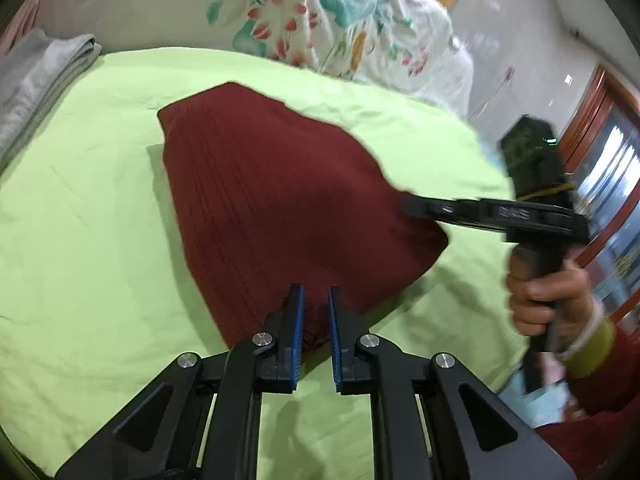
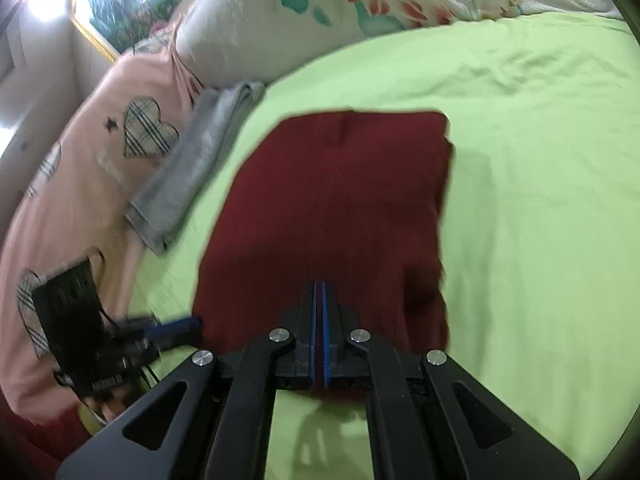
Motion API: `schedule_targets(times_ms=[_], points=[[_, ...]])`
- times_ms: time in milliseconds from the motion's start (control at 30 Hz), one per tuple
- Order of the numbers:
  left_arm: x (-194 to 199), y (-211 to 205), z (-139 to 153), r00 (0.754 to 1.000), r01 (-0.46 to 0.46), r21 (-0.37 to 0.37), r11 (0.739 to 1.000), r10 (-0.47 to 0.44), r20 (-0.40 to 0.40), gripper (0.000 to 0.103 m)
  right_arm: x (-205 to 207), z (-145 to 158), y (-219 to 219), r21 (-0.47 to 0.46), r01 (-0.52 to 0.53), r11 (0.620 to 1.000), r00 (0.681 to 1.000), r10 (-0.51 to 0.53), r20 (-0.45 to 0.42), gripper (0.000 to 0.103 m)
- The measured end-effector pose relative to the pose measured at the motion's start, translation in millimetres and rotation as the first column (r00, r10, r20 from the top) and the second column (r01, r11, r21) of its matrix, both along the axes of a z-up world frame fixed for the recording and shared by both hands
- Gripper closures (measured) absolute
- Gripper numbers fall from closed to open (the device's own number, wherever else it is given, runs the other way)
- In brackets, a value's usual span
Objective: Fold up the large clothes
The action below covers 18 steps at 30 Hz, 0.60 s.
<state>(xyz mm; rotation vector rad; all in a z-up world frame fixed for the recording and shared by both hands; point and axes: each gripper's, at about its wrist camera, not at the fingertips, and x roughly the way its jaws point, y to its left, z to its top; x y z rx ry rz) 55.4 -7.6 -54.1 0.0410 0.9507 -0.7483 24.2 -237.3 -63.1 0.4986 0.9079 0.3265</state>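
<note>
A dark red garment (image 1: 280,184), folded into a rough rectangle, lies on the green bed sheet (image 1: 100,200). My left gripper (image 1: 316,308) is at its near corner, blue pads a narrow gap apart with a bunched fold of the red cloth filling that gap. My right gripper (image 1: 406,204) comes in from the right, held by a hand (image 1: 548,296), and bites the garment's right edge. In the right wrist view the right gripper (image 2: 319,292) is shut, a thin red strip of the garment (image 2: 340,200) pinched between its pads. The left gripper (image 2: 196,323) shows blurred at the garment's left corner.
A folded grey cloth (image 2: 196,160) lies left of the garment beside a pink cover with heart patches (image 2: 80,160). A floral quilt (image 1: 320,12) is heaped at the head of the bed. Open green sheet (image 2: 540,200) stretches to the right. A wooden door frame (image 1: 600,120) stands beyond the bed.
</note>
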Motion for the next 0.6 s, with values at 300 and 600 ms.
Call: schedule_targets(times_ms=[300,600], points=[[-6,-3,-15,0.999,-0.007,0.059,0.998,0.005,0.032,0.091,-2,-15,-13,0.005,0.065,0.998,0.996,-0.065,-0.059,0.101],[-2,-3,-18,0.999,-0.038,0.042,0.998,0.038,0.011,0.091,68,25,32,0.021,-0.039,0.999,0.997,0.037,0.074,0.101]])
